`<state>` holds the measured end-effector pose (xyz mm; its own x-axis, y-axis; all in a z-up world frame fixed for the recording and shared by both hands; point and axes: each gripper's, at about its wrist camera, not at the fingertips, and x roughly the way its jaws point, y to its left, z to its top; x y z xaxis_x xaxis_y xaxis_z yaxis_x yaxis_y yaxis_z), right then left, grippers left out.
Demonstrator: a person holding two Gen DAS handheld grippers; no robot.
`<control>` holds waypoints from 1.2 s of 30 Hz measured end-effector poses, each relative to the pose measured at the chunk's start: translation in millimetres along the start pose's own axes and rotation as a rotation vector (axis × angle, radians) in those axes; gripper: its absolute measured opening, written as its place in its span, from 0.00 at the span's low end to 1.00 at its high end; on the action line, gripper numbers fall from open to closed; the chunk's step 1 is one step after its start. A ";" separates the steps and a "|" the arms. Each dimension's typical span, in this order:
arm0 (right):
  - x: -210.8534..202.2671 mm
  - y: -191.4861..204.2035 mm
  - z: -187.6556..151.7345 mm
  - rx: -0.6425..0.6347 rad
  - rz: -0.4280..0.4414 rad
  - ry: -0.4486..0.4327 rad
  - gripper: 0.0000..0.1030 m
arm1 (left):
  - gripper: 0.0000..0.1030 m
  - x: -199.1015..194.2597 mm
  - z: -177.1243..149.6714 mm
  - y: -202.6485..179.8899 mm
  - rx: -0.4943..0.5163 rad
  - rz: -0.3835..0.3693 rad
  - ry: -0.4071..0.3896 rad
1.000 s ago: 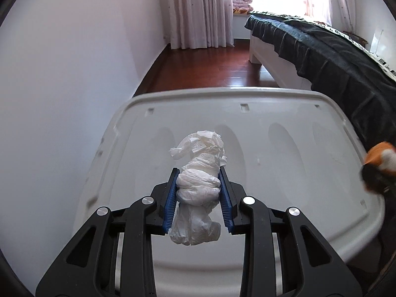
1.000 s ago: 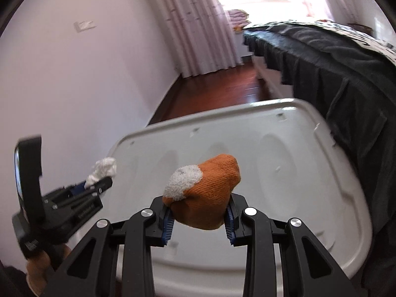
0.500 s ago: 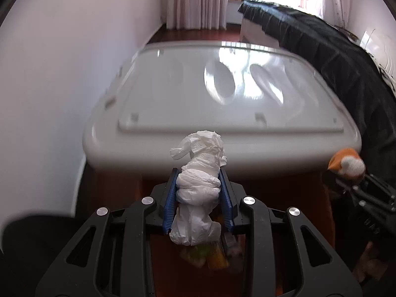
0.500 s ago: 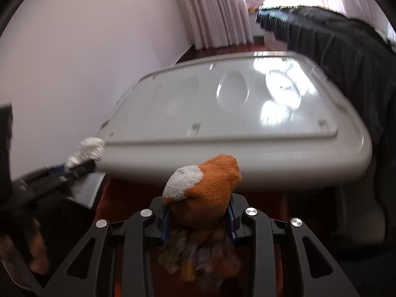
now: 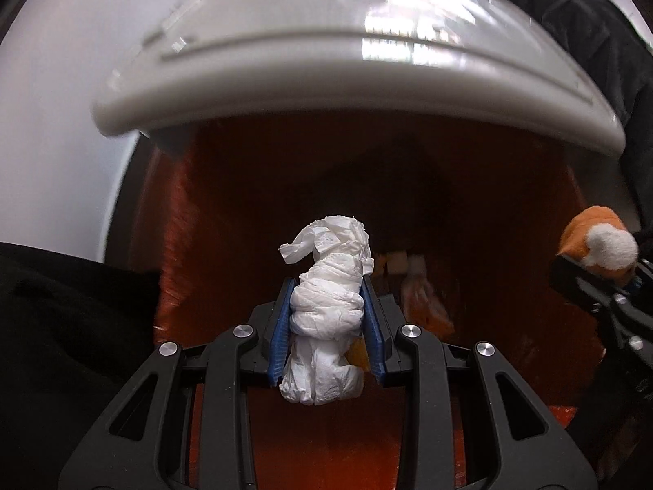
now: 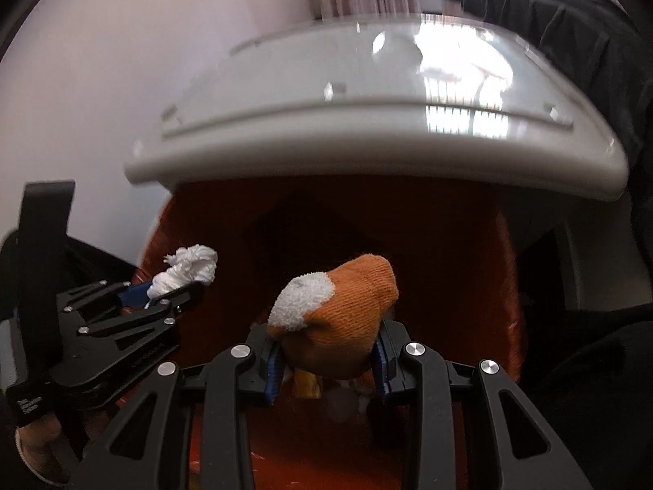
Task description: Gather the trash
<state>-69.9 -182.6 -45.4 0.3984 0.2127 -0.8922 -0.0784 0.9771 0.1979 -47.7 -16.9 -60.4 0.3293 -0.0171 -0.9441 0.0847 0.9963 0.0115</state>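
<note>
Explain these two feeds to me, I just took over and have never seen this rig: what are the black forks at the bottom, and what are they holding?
Each feed comes from a fisheye camera on a handheld two-finger gripper, looking forward along its fingers. The black forks are those fingers.

The left wrist view shows the left gripper shut on a crumpled white tissue. At its right edge you see the other tool.

The right wrist view shows the right gripper shut on an orange sock with a white patch. The left gripper appears at its lower left, tissue sticking out.

Above both is a white plastic lid. Below is a reddish-orange space with a few blurred scraps in it, possibly a trash bag; I cannot tell for sure.
</note>
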 end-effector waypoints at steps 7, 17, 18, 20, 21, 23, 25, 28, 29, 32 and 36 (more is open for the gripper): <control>27.8 -15.8 -7.1 0.068 -0.023 0.086 0.34 | 0.30 29.2 -6.0 -5.6 0.005 -0.027 0.095; 24.1 -15.8 -5.2 0.067 -0.022 0.075 0.36 | 0.30 26.0 -2.1 -1.1 -0.002 -0.031 0.084; 23.0 -17.3 -4.8 0.070 -0.022 0.072 0.36 | 0.30 24.6 -2.0 -1.0 -0.003 -0.033 0.079; 19.7 -19.1 -4.6 0.074 -0.024 0.063 0.39 | 0.35 21.7 -2.8 0.7 -0.006 -0.024 0.069; 18.2 -19.8 -4.2 0.076 -0.026 0.058 0.45 | 0.49 19.8 -3.6 1.2 -0.010 -0.021 0.065; 14.0 -20.8 -2.4 0.085 -0.042 0.033 0.60 | 0.76 18.2 -3.1 3.0 -0.014 0.007 0.061; 5.2 -23.7 0.1 0.107 -0.051 -0.013 0.64 | 0.78 14.0 -2.2 5.3 -0.022 0.028 0.043; -0.3 -28.6 1.3 0.133 -0.055 -0.036 0.64 | 0.78 13.0 -2.4 6.4 -0.023 0.025 0.047; -0.8 -30.3 1.3 0.142 -0.055 -0.036 0.64 | 0.78 13.3 -3.2 6.1 -0.022 0.026 0.051; -1.8 -33.0 2.0 0.156 -0.059 -0.040 0.64 | 0.78 11.4 -3.6 5.2 -0.023 0.026 0.048; -3.1 -35.5 2.6 0.168 -0.068 -0.043 0.71 | 0.78 11.1 -4.1 6.4 -0.024 0.025 0.044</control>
<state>-66.0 -218.0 -48.6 0.4364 0.1416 -0.8885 0.1029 0.9732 0.2057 -47.3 -10.4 -72.1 0.2896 0.0111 -0.9571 0.0542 0.9981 0.0280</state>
